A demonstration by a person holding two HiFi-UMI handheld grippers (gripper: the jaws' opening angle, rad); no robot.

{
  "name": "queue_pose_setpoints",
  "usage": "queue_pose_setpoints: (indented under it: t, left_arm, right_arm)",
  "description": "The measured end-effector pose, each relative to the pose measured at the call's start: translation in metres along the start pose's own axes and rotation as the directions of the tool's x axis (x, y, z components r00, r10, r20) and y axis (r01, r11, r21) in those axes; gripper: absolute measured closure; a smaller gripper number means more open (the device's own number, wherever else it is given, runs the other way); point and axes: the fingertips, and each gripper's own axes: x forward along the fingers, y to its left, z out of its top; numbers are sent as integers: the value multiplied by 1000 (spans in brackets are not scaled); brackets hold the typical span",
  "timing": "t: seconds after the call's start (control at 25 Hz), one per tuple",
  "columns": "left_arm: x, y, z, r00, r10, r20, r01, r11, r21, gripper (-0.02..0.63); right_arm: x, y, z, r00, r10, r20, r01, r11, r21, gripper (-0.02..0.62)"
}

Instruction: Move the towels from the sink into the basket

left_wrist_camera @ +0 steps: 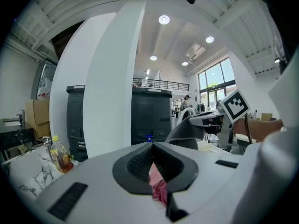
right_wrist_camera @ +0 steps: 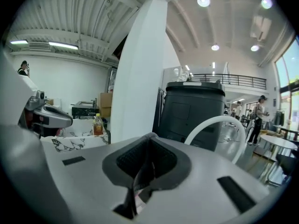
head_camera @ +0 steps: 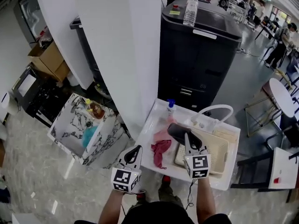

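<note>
A white sink holds a crumpled red towel lying on a pale pink towel. A beige basket sits in the sink's right half. My right gripper hangs over the basket's left edge, shut on a dark grey towel that drapes off its tips; the right gripper view shows a dark fold pinched between its pads. The left gripper is shut, its tips just left of the red towel. Red and pink cloth shows through the slit under its pads.
A curved white faucet and a blue-capped bottle stand at the sink's far edge. Behind it is a tall black cabinet with a water bottle on top. A white pillar and a marble-patterned box stand to the left.
</note>
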Motion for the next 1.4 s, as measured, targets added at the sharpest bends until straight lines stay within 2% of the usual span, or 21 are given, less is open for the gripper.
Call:
queue_pose_setpoints:
  t: [0.36, 0.8, 1.04, 1.4]
  left_arm:
    - [27, -42, 9, 991, -136, 6, 135, 990, 38, 600]
    - [68, -107, 2, 954, -297, -31, 299, 952, 71, 600]
    - [88, -132, -7, 931, -359, -67, 363, 929, 67, 600]
    - [120, -160, -33, 905, -402, -139, 412, 910, 51, 600]
  right_arm:
    - [-50, -47, -13, 988, -156, -2, 156, 987, 32, 549]
    - [-98, -100, -65, 949, -307, -69, 312, 947, 77, 549]
    - [-110, -121, -99, 927, -350, -134, 366, 923, 118, 549]
    - [-107, -139, -157, 912, -341, -228, 383, 907, 177, 549]
